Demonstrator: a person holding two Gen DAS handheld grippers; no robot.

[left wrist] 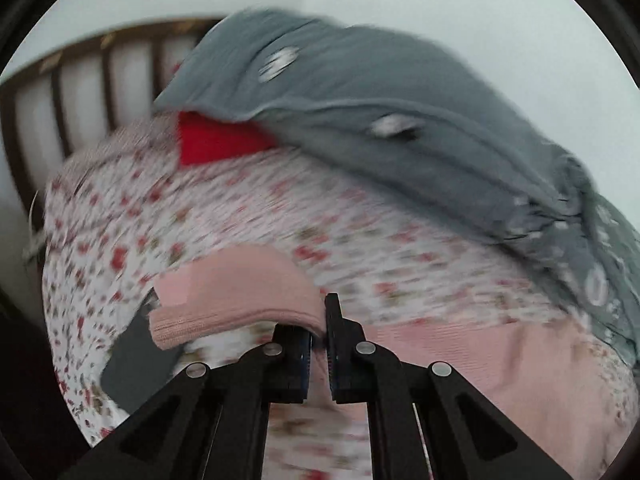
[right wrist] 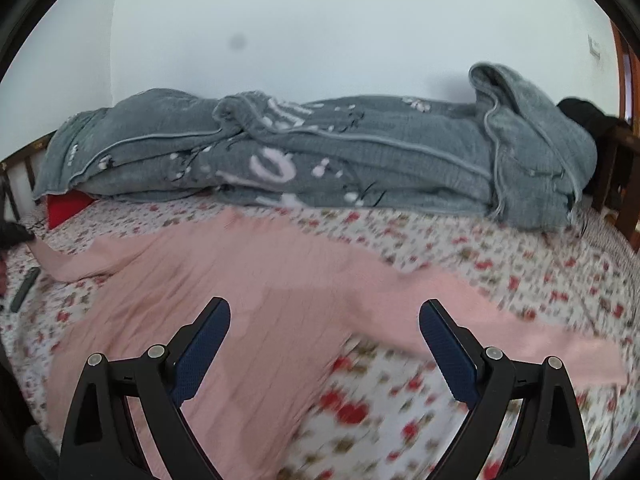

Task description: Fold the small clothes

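Observation:
A pink ribbed garment (right wrist: 248, 280) lies spread on the floral bedsheet (right wrist: 500, 264), one sleeve stretched to the right and one to the left. My right gripper (right wrist: 324, 332) is open and empty, hovering just above the garment's body. In the left wrist view my left gripper (left wrist: 318, 328) is shut on the pink sleeve cuff (left wrist: 224, 300), which folds over the left finger; more pink cloth (left wrist: 480, 360) lies at the right.
A grey patterned blanket (right wrist: 340, 160) is bunched along the back of the bed against the wall. A red item (left wrist: 216, 140) peeks from under it. A dark flat object (left wrist: 136, 360) lies on the sheet. A wooden slatted bed frame (left wrist: 80, 80) stands at the left.

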